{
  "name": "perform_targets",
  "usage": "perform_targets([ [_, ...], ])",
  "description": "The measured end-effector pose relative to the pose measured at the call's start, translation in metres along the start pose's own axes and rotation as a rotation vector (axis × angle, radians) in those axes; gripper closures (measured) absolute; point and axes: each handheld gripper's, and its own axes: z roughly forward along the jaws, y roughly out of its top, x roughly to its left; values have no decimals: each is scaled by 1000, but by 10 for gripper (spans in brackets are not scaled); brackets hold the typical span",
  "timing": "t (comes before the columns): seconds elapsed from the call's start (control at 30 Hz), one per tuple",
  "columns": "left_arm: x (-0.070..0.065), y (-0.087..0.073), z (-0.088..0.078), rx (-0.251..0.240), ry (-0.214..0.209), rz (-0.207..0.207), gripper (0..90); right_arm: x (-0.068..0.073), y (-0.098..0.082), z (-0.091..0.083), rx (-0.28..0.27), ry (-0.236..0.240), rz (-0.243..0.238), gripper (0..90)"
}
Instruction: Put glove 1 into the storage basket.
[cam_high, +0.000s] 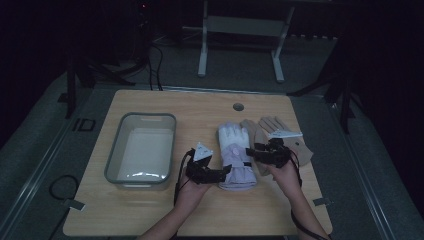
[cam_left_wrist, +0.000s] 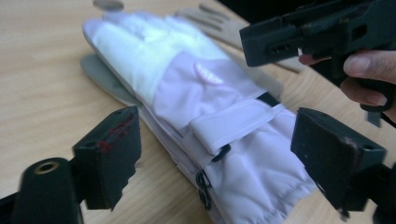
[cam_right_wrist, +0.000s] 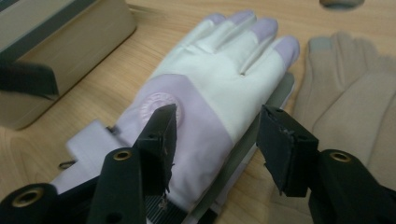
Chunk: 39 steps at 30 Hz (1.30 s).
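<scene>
The grey-rimmed plastic tub (cam_high: 141, 150) stands on the left of the bench (cam_high: 150, 215) with nothing visible inside it, apart from the lilac-and-white ski glove (cam_high: 236, 155) lying flat just beside a pair of tan knit gloves (cam_high: 280, 135). My left fingers (cam_high: 226, 171) stand apart at the glove's cuff, my right fingers (cam_high: 251, 152) apart over its back; neither clamps it.

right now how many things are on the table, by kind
gloves: 2 visible, a white and lilac ski glove and a tan glove beside it; a grey edge under the ski glove may be another
plastic bins: 1, clear bin
hand-held grippers: 2, left and right
total: 5
</scene>
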Motion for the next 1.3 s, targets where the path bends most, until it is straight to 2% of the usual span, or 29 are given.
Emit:
perform_targets([
  [0.03, 0, 0, 0, 0, 0, 0, 195, 0, 0, 0, 0, 0, 0, 474],
  [0.07, 0, -1, 6, 27, 9, -13, 196, -7, -1, 8, 13, 10, 52, 473],
  [0.1, 0, -4, 10, 39, 8, -30, 196, -7, -1, 8, 13, 10, 52, 473],
  [0.13, 0, -7, 15, 64, 1, -45, 202, -11, -3, 12, 18, 32, 79, 470],
  [0.17, 0, -7, 15, 64, 1, -45, 210, -11, -3, 12, 18, 32, 79, 470],
  [0.2, 2, -14, 23, 105, -2, -77, 210, -14, -5, 15, 25, 45, 106, 469],
  [0.23, 4, -19, 26, 127, -15, -105, 240, -23, -14, 28, 53, 110, 181, 454],
  [0.27, 7, -23, 28, 141, -27, -134, 240, -23, -14, 28, 53, 110, 181, 454],
  [0.3, 10, -27, 30, 151, -38, -156, 240, -26, -17, 32, 66, 134, 203, 452],
  [0.33, 11, -30, 31, 157, -44, -163, 251, -29, -22, 36, 77, 164, 236, 445],
  [0.37, 13, -33, 32, 158, -50, -172, 268, -31, -24, 38, 82, 171, 249, 433],
  [0.47, 15, -36, 35, 175, -65, -168, 293, -33, -29, 45, 121, 184, 260, 420],
  [0.5, 16, -37, 36, 183, -77, -165, 322, -34, -31, 50, 157, 208, 262, 434],
  [0.53, 17, -38, 38, 191, -88, -163, 322, -34, -31, 50, 157, 208, 262, 434],
  [0.63, 19, -38, 40, 201, -131, -136, 404, -35, -33, 53, 170, 262, 278, 555],
  [0.67, 19, -38, 41, 209, -143, -134, 446, -34, -33, 53, 171, 264, 267, 620],
  [0.7, 20, -37, 41, 212, -152, -136, 494, -30, -32, 51, 166, 249, 229, 678],
  [0.77, 17, -35, 40, 220, -142, -117, 585, -20, -28, 47, 160, 183, 150, 757],
  [0.8, 15, -33, 38, 228, -135, -111, 659, -7, -25, 44, 157, 109, 73, 775],
  [0.83, 14, -31, 38, 234, -132, -110, 659, -7, -25, 44, 157, 109, 73, 775],
  [0.87, 14, -30, 37, 242, -132, -110, 686, -3, -24, 43, 152, 89, 58, 779],
  [0.9, 14, -30, 37, 248, -136, -111, 702, 2, -23, 43, 151, 66, 37, 781],
  [0.93, 15, -29, 36, 255, -142, -118, 727, 10, -22, 41, 142, 20, -4, 783],
  [0.97, 15, -28, 36, 258, -145, -117, 727, 10, -22, 41, 142, 20, -4, 783],
  [1.0, 15, -27, 36, 263, -148, -112, 737, 15, -21, 39, 137, -7, -25, 785],
  [1.13, 17, -25, 35, 276, -164, -120, 744, 19, -20, 37, 135, -23, -38, 786],
  [1.3, 16, -21, 30, 286, -163, -88, 752, 26, -16, 34, 129, -32, -50, 788],
])
